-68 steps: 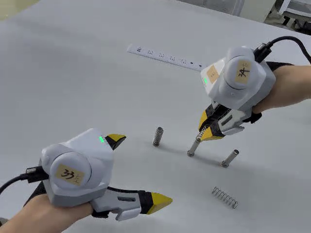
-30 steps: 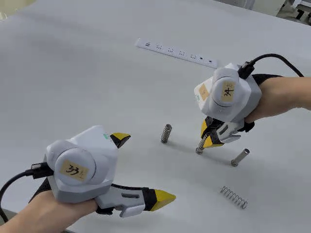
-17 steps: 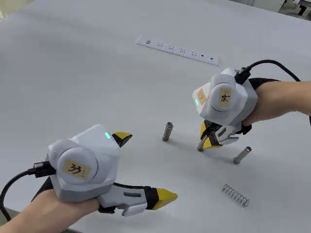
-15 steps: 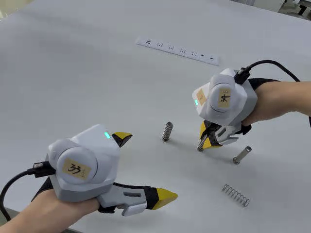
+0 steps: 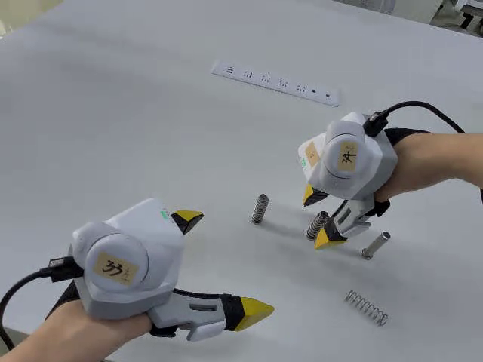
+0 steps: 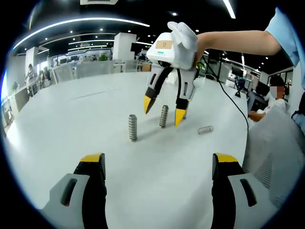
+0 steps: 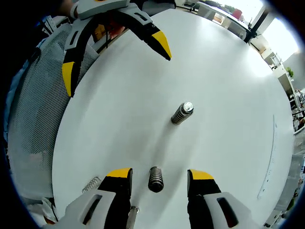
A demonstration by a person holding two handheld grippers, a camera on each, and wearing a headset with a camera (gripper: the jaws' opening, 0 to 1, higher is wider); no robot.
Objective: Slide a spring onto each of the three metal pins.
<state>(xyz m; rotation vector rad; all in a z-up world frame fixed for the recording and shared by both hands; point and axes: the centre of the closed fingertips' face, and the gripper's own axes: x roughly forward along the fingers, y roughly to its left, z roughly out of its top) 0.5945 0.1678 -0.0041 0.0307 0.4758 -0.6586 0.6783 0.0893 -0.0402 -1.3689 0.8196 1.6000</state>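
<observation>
Three metal pins stand on the white table point(image 5: 136, 113). The left pin point(image 5: 259, 209) wears a spring. The middle pin point(image 5: 317, 225) also wears a spring and stands between the fingers of my right gripper point(image 5: 318, 219), which is open around it without touching. In the right gripper view this sprung pin point(image 7: 156, 179) sits between the yellow tips. A bare pin point(image 5: 375, 245) leans to the right, and a loose spring point(image 5: 366, 308) lies in front of it. My left gripper point(image 5: 223, 264) hovers open at the near left, holding nothing.
A white power strip point(image 5: 275, 81) lies at the far side of the table. In the left gripper view, the right gripper point(image 6: 164, 109) hangs over the pins, with the loose spring point(image 6: 205, 129) to its right; office desks and people are behind.
My right gripper was shut on the spring, lowering it over the middle pin. It has now opened and let go, leaving the spring on the pin. The left gripper stayed put.
</observation>
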